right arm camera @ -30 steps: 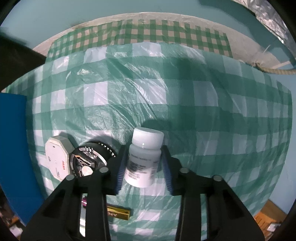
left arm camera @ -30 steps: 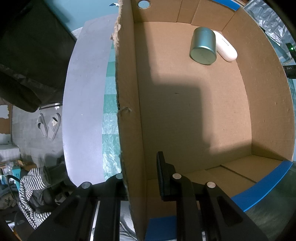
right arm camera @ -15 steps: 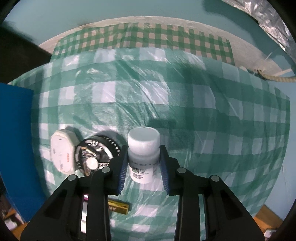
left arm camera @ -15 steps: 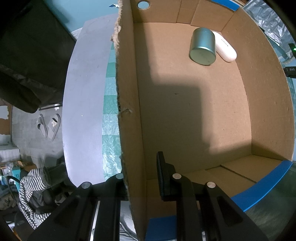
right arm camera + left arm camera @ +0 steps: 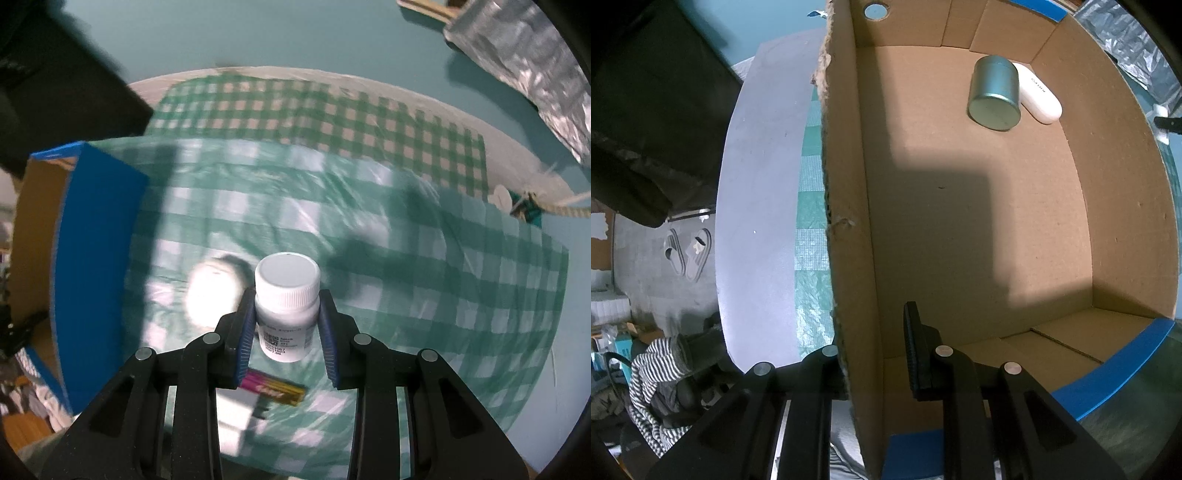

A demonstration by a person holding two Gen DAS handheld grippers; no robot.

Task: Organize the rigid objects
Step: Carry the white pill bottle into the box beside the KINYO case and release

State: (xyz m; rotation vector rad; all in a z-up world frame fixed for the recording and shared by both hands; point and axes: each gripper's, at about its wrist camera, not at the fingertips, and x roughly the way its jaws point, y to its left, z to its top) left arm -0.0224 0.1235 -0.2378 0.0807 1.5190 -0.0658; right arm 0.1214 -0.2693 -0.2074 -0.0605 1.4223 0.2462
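Observation:
My right gripper (image 5: 288, 325) is shut on a white pill bottle (image 5: 287, 302) with a ribbed white cap, held upright above the green checked tablecloth (image 5: 406, 288). My left gripper (image 5: 873, 347) is shut on the left wall (image 5: 846, 236) of an open cardboard box; one finger is outside it, the other inside. Inside the box, at the far right corner, a grey-green metal tin (image 5: 995, 98) lies beside a white oblong case (image 5: 1039, 98). The same box, with blue tape on its rim, shows at the left of the right wrist view (image 5: 96, 266).
A pink and gold battery (image 5: 275, 387) lies on the cloth under the right gripper. A blurred white and dark object (image 5: 214, 291) sits left of the bottle. Silver foil (image 5: 524, 66) hangs at the upper right. The grey table edge (image 5: 757, 221) and slippers (image 5: 689, 253) lie left of the box.
My right gripper has risen with the pill bottle and swung so the box has come into view at left. The left gripper and box have barely moved.

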